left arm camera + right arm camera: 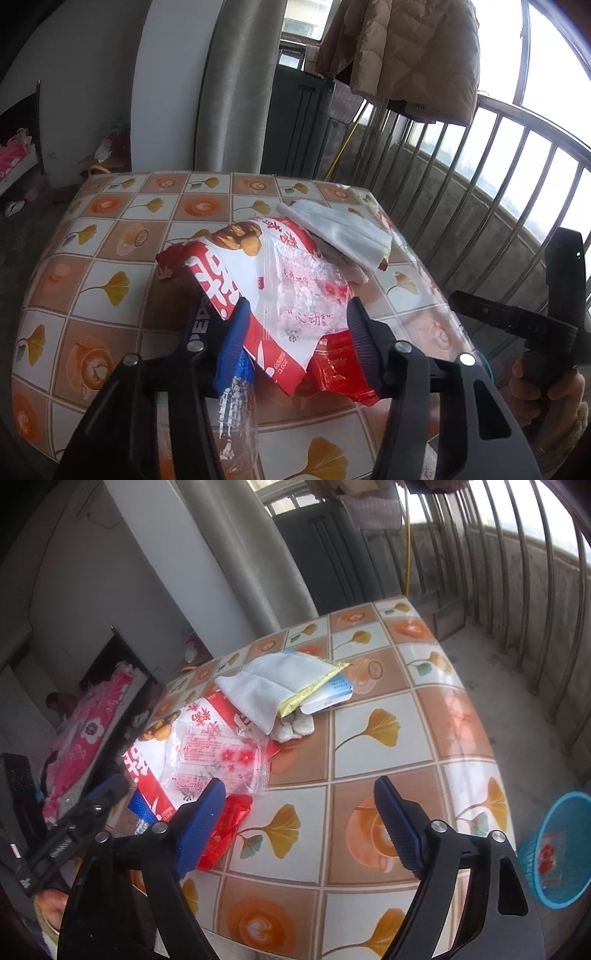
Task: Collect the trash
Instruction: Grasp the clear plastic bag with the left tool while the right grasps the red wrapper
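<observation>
white cloth overlaps snack bag; blue basket beside table.

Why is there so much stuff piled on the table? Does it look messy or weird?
Yes, messy. Wrappers lie heaped on the table: a red-and-white snack bag, a clear flowered bag, a red wrapper and a white cloth. Most of it belongs in the blue basket on the floor, which holds only one piece.

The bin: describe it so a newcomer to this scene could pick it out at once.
Start at the tiled-pattern table and follow its edge on the railing side down to the concrete floor. There, just off the table's corner, stands the bin, a small mesh basket with a red wrapper inside. It is the only bright blue container in sight, and it sits apart from the trash pile on the table.
</observation>
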Action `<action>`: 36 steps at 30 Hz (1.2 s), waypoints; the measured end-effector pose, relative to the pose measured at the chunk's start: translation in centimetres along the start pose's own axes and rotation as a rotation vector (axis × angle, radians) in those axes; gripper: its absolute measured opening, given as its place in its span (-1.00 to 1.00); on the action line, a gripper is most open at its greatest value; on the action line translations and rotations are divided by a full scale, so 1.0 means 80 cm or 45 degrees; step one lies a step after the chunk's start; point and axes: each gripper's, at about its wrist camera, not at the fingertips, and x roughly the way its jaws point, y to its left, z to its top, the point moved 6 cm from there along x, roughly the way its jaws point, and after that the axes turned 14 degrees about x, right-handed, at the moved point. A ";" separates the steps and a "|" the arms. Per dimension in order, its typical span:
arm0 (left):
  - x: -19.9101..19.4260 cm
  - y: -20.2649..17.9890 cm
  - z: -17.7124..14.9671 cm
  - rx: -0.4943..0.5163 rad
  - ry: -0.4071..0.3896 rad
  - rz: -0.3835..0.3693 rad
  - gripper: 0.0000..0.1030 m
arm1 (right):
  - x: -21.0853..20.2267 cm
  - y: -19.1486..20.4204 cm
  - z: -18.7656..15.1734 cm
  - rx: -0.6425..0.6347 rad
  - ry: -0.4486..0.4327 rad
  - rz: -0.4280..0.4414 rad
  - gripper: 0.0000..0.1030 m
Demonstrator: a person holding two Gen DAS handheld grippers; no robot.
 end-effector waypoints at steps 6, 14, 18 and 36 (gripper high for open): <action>0.048 -0.004 -0.010 0.088 0.128 0.057 -0.12 | 0.019 -0.009 -0.010 0.064 0.105 0.078 0.20; 0.077 -0.008 -0.029 0.175 0.241 0.131 -0.54 | 0.034 -0.002 -0.036 0.151 0.275 0.234 -0.05; 0.074 -0.008 -0.033 0.161 0.237 0.125 -0.80 | 0.038 0.010 -0.056 0.170 0.373 0.317 -0.08; 0.023 -0.019 0.004 0.107 0.015 0.025 -0.93 | 0.084 0.051 -0.108 0.427 0.716 0.481 -0.05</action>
